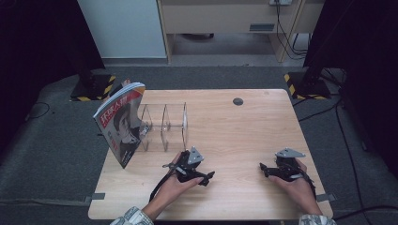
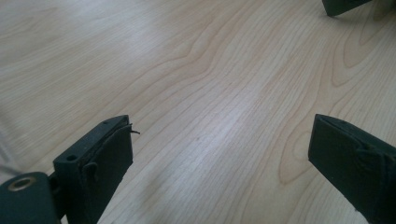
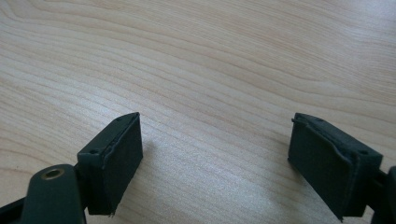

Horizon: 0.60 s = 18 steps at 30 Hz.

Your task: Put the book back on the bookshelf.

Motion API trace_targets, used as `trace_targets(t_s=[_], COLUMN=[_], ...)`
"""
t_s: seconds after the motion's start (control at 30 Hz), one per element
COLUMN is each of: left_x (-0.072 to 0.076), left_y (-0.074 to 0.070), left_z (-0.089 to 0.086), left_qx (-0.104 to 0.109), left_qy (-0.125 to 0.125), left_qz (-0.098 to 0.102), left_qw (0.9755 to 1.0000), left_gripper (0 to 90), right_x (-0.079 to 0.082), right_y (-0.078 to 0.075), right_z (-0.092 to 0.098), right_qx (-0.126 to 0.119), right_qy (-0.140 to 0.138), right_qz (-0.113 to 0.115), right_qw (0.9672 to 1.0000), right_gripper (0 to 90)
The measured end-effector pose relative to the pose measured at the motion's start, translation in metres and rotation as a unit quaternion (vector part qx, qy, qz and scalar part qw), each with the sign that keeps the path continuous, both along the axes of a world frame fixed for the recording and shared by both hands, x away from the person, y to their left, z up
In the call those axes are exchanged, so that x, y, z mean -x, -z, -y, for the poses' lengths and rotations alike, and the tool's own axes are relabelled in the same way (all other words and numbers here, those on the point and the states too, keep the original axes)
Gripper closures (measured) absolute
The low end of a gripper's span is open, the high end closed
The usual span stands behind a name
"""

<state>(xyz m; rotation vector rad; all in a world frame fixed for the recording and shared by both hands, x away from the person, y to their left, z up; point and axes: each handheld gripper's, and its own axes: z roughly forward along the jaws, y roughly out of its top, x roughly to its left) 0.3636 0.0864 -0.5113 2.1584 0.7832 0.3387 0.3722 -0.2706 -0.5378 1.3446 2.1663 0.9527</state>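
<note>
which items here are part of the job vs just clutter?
In play:
- magazine, leaning on the rack's left end
- clear divider rack, slots empty
- left gripper, open, nearest the rack
- right gripper, open, on bare table

Just lying about:
- round dark grommet at the table's far edge
- floor cables
- yellow-black striped stand bases

The right gripper (image 3: 215,163) hangs low over a pale wooden table (image 3: 210,60), its two black jaws spread wide with nothing between them. Both pads (image 3: 123,158) face inward across the gap, the left one casting a soft shadow on the wavy grain just beside it.
</note>
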Motion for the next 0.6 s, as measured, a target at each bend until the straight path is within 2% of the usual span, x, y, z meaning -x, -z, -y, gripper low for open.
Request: trace_targets(t_s=[0.27,0.37,0.6], left_x=[-0.008,-0.012,-0.023], left_y=[0.013,0.013,0.017], left_z=[0.022,0.025,0.032], left_qx=[-0.026,-0.019,-0.027], left_qy=[0.011,0.006,-0.004], left_qz=[-0.013,-0.017,-0.022], left_qw=[0.9995,0.9997,0.9994], left_gripper=[5.9,5.9,6.2], right_x=[0.000,0.000,0.000], right_y=[0.000,0.000,0.000], right_z=[0.000,0.000,0.000], right_qx=[0.000,0.000,0.000], right_qy=[-0.001,-0.002,-0.002], right_qz=[-0.001,-0.001,-0.001], right_qw=[1.0000,1.0000,1.0000], right_gripper=[17.6,17.5,17.3])
